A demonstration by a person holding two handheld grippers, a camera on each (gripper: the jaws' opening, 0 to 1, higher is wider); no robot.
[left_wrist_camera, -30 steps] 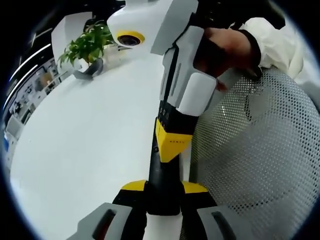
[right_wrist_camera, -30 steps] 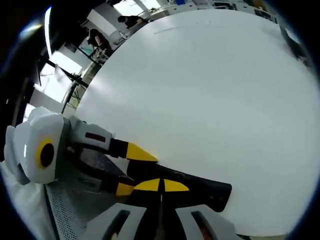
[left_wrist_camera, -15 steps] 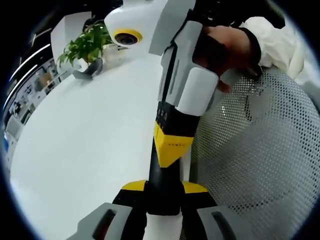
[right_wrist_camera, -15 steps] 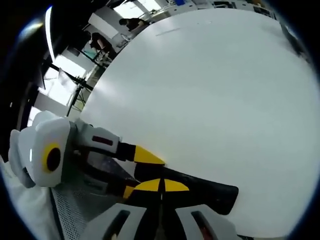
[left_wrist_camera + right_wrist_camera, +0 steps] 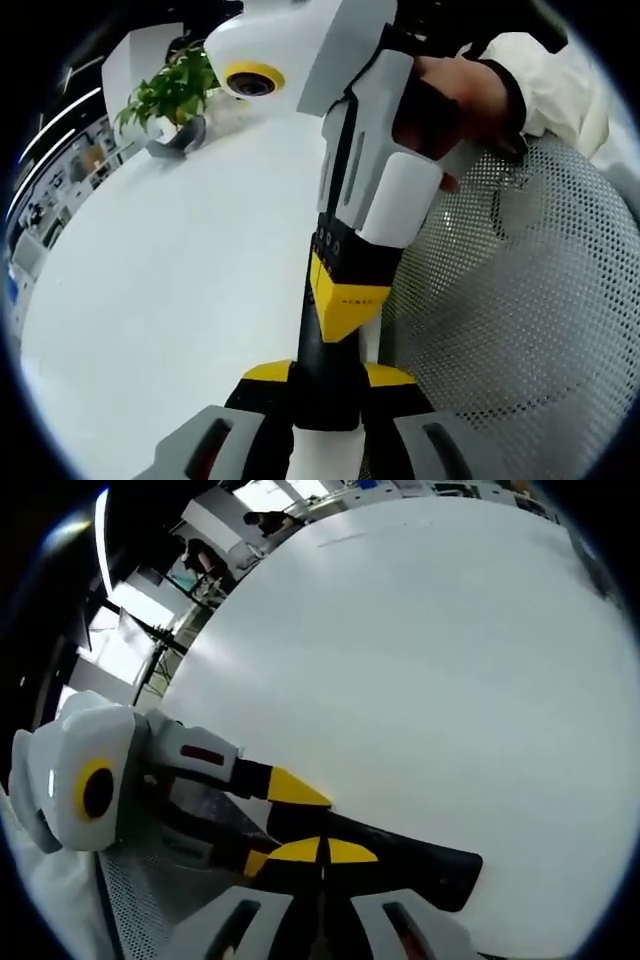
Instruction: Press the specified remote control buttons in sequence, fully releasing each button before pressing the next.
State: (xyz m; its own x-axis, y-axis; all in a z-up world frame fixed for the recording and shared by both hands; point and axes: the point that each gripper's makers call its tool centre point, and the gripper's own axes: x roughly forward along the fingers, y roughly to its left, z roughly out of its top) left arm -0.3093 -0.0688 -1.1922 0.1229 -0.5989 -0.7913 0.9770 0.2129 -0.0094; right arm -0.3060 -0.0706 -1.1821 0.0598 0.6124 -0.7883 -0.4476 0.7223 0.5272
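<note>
Both grippers on black remote, left gripper clamping it, right gripper tips pressed together

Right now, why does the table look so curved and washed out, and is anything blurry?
Left gripper view: the fisheye bends the white table edge; the potted plant looks small and soft. Right gripper view: the table bulges, bright and nearly featureless; the black remote stays sharp.

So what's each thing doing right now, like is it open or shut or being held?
remote, held between the left gripper's jaws.
left gripper, shut on the remote.
right gripper, jaws shut together, tips against the remote.
potted plant, standing upright on the white table.
</note>
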